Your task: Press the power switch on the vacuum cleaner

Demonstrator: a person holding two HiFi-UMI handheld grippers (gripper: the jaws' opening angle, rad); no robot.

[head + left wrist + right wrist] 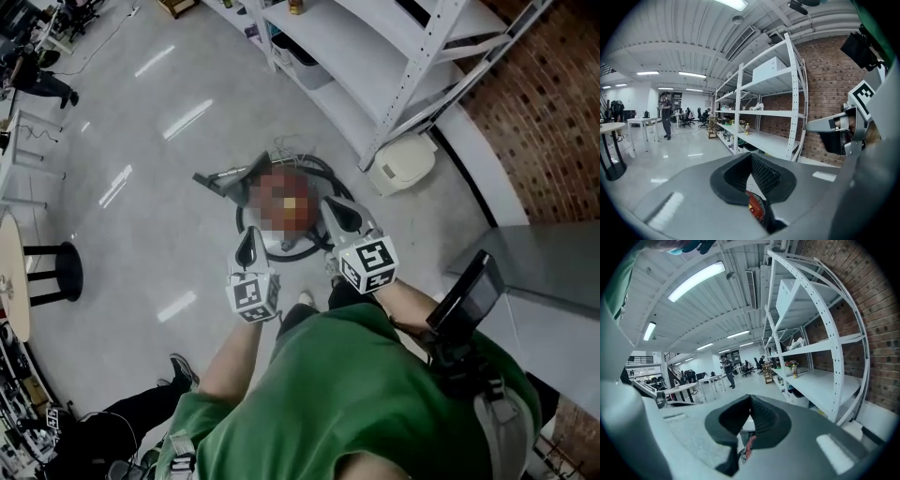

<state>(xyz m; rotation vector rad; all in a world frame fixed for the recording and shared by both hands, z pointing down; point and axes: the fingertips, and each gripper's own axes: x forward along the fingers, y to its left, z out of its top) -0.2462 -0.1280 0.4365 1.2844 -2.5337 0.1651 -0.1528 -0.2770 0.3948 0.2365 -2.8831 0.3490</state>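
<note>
- Left: a black stool [58,270] stands well apart from the work; wide bare floor [169,234] lies between it and the vacuum cleaner [281,246].
- Left gripper [249,239]: forearm stretched forward and down, marker cube facing up; fingers closed together with nothing between them; the tip hangs over the near-left rim of the vacuum cleaner; whether it touches cannot be told; its own view shows a red part of the machine [755,206] just below the closed tips.
- Middle: the vacuum cleaner sits on the floor just ahead of the person's feet, black hose [328,171] looped round it; its switch cannot be made out.
- Right gripper [337,214]: same downward reach; fingers closed together, empty, over the right rim.
- Right: white shelving [394,56] stands near; brick wall [544,122] behind it.
</note>
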